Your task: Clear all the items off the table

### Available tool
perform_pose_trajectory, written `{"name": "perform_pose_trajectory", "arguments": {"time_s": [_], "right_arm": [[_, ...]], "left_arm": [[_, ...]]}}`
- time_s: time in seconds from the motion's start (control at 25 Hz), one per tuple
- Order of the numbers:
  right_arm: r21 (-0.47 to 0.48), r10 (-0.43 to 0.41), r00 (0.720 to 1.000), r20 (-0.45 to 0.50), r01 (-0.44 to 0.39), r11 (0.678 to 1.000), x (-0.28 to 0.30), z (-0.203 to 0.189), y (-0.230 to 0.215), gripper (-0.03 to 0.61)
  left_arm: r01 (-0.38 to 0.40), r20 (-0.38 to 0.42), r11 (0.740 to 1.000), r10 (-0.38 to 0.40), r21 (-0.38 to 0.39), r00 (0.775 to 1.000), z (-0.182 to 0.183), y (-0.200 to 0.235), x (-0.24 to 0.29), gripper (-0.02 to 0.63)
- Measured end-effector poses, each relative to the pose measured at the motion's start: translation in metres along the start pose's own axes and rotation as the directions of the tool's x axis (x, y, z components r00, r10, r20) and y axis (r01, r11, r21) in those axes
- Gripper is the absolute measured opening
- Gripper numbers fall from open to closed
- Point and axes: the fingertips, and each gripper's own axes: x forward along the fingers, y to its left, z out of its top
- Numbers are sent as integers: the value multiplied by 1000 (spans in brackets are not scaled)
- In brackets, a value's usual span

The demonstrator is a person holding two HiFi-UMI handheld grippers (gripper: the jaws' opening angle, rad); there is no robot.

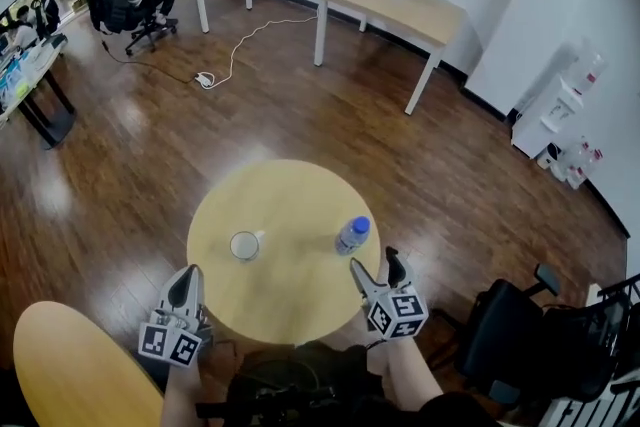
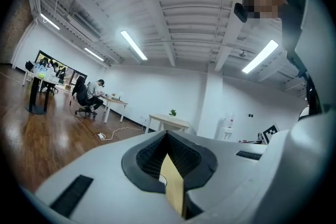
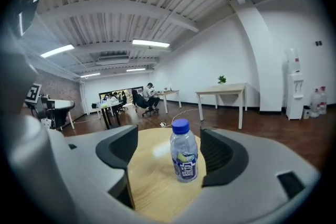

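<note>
The right gripper hangs over the near right edge of the round light-wood table with its jaws spread wide. Just beyond them, untouched, stands the small clear plastic bottle with blue cap and label, upright. The left gripper sits at the near left edge, jaws closed on nothing, with the small round pale cup ahead of it, left of the middle.

White claws, black-and-white marker cubes
</note>
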Motion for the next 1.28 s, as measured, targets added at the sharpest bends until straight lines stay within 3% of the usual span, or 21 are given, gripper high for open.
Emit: {"name": "perform_pose_trajectory", "arguments": {"time_s": [0.24,0.44,0.72,1.04,1.28], "right_arm": [[-2,5,994,-106,-5,1000,38,-48,-20,414],[-66,-11,989,-146,1,998,56,-74,-31,414],[-73,-62,993,-99,55,996,92,-83,-32,416],[-80,-26,995,-93,19,997,113,-87,-34,416],[-119,34,991,-128,-50,992,117,-93,-27,382]], "left_arm": [[-16,-84,1000,15,-9,996,-40,-2,14,0],[-107,-151,994,102,-25,983,-76,27,19,0],[-134,-215,989,117,-67,970,-117,34,23,0],[-175,-235,979,147,-103,961,-139,27,24,0],[-202,-219,973,174,-113,960,-129,29,25,0]]}}
